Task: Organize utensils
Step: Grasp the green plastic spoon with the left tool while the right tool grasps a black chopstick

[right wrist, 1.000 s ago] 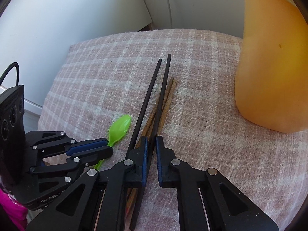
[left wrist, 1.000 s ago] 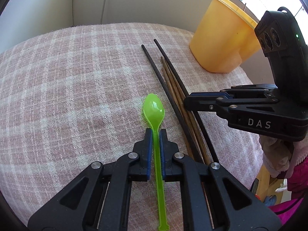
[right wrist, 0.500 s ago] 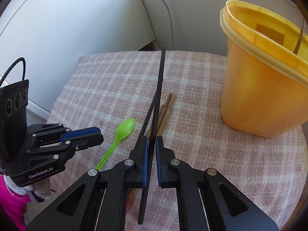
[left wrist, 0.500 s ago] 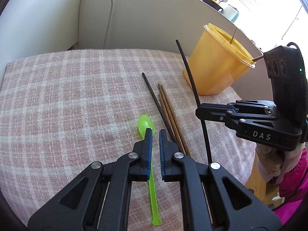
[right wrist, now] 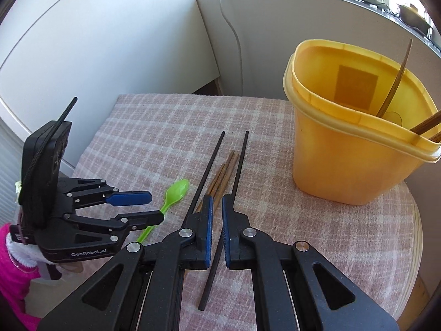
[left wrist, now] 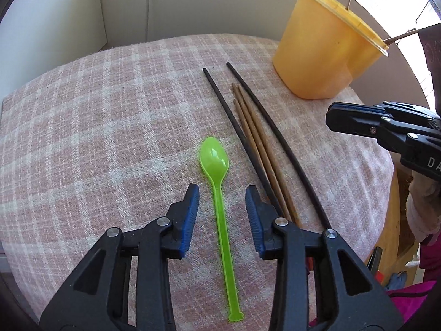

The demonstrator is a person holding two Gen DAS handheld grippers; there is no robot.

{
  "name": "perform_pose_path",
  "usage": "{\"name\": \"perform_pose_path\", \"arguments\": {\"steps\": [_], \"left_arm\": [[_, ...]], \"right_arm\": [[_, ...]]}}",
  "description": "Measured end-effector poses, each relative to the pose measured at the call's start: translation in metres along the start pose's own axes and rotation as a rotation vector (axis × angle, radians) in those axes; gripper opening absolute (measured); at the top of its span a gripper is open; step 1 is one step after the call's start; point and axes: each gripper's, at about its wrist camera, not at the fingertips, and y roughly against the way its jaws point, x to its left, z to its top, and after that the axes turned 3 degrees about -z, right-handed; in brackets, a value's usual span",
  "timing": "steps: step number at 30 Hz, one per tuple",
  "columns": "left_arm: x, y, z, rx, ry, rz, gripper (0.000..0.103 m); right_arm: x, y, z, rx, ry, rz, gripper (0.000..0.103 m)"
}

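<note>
A green plastic spoon (left wrist: 216, 171) lies on the pink checked cloth (left wrist: 96, 127), its handle between the spread fingers of my open left gripper (left wrist: 222, 197). Two black chopsticks (left wrist: 233, 118) and a brown pair (left wrist: 257, 135) lie to its right. My right gripper (right wrist: 217, 207) hovers above the right-hand black chopstick (right wrist: 239, 162), jaws nearly closed with a thin gap, not gripping it. The yellow tub (right wrist: 355, 171) stands at the far right and holds several brown chopsticks (right wrist: 397, 82). The spoon (right wrist: 172, 194) and left gripper (right wrist: 143, 207) also show in the right wrist view.
The small round table's edge (right wrist: 413, 234) curves close behind the tub. White walls and a cable (right wrist: 234, 33) stand beyond the far edge. The right gripper (left wrist: 330, 117) hangs at the right of the left wrist view.
My left gripper has opened and released the green spoon onto the cloth. The black chopstick that my right gripper held raised half a second ago now lies flat, and the right gripper has lifted.
</note>
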Motion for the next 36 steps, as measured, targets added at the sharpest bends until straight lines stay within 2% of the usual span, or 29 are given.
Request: {"name": "perform_pose_path", "arguments": {"steps": [2, 4, 6, 8, 11, 18, 19, 22, 30, 36], "left_arm": [[-0.001, -0.007, -0.001, -0.001, -0.021, 0.015, 0.035], [-0.004, -0.008, -0.002, -0.021, -0.049, 0.029, 0.034], [-0.012, -0.014, 0.0, -0.037, -0.068, 0.052, 0.02], [-0.009, -0.014, 0.002, -0.044, -0.057, 0.049, 0.011], [0.005, -0.011, 0.003, -0.048, 0.006, -0.003, 0.006], [0.02, 0.013, -0.01, -0.082, 0.025, -0.027, 0.006], [0.024, 0.017, -0.011, -0.09, 0.026, -0.029, 0.006], [0.029, 0.03, -0.012, -0.117, 0.031, -0.037, 0.005], [0.042, 0.073, -0.01, -0.182, 0.045, -0.054, 0.005], [0.046, 0.115, -0.004, -0.271, 0.034, -0.083, 0.002]], "right_arm": [[-0.004, -0.013, 0.0, 0.045, -0.015, 0.022, 0.011], [-0.009, -0.026, -0.001, 0.078, -0.033, 0.024, 0.011], [-0.011, -0.038, 0.001, 0.103, -0.038, 0.015, 0.011], [-0.012, -0.05, 0.002, 0.127, -0.046, 0.001, 0.011], [-0.009, -0.065, 0.003, 0.149, -0.036, -0.02, 0.011], [0.008, -0.078, 0.007, 0.159, 0.037, -0.088, 0.01], [0.008, -0.079, 0.007, 0.157, 0.046, -0.089, 0.007], [0.011, -0.08, 0.007, 0.156, 0.048, -0.083, 0.007], [0.01, -0.059, 0.005, 0.101, 0.049, -0.077, 0.005], [0.009, -0.028, 0.008, 0.024, 0.027, -0.031, 0.004]]}}
